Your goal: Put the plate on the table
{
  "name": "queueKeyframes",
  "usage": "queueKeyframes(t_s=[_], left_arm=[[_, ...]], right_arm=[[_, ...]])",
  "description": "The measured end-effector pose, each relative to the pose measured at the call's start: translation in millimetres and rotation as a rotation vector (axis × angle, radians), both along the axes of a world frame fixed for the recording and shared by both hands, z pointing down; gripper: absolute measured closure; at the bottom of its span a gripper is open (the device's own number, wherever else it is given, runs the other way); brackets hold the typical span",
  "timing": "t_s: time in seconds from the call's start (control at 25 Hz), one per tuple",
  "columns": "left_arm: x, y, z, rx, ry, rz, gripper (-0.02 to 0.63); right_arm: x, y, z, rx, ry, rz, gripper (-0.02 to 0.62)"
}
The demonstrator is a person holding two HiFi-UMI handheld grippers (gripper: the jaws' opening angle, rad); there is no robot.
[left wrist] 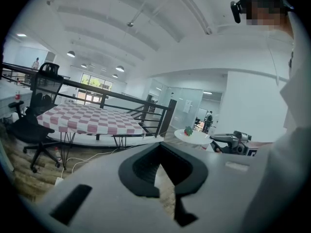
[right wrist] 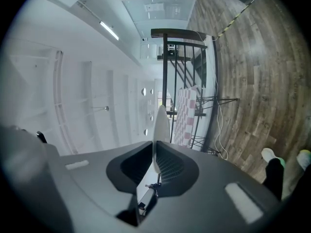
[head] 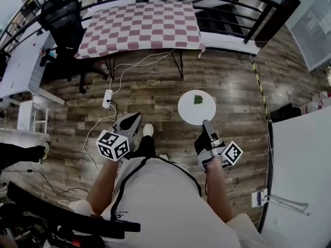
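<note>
Round white plate (head: 189,111), level, aloft

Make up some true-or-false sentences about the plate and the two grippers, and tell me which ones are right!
1. The right gripper holds the white plate by its edge. True.
2. The plate is lying on the checkered table. False: it is held up over the wooden floor, and the table stands farther ahead.
3. A small green thing sits on the plate. True.
4. The left gripper is carrying a cup. False: there is nothing between its jaws.
5. The tablecloth has blue stripes. False: it has red and white squares.
</note>
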State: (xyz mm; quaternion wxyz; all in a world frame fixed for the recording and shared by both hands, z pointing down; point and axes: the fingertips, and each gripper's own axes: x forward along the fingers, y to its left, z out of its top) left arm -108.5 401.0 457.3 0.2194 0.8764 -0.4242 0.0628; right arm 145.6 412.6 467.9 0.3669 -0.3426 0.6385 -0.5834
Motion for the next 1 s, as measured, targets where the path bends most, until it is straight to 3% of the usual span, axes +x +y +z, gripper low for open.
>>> queueKeyframes(t_s=[0.44, 1.0], left_arm=[[2.8, -64.6, 11.1, 0.017, -0.003, 0.063, 0.598], [-57.4, -219.4, 13.8, 0.018, 0.002, 0.134, 0.598]], right_arm=[[-3.1, -41.0, 9.5, -0.013, 0.014, 0.059, 0.561], [-68.7, -183.5, -8.7, 0.003, 0.063, 0.087, 0.561]])
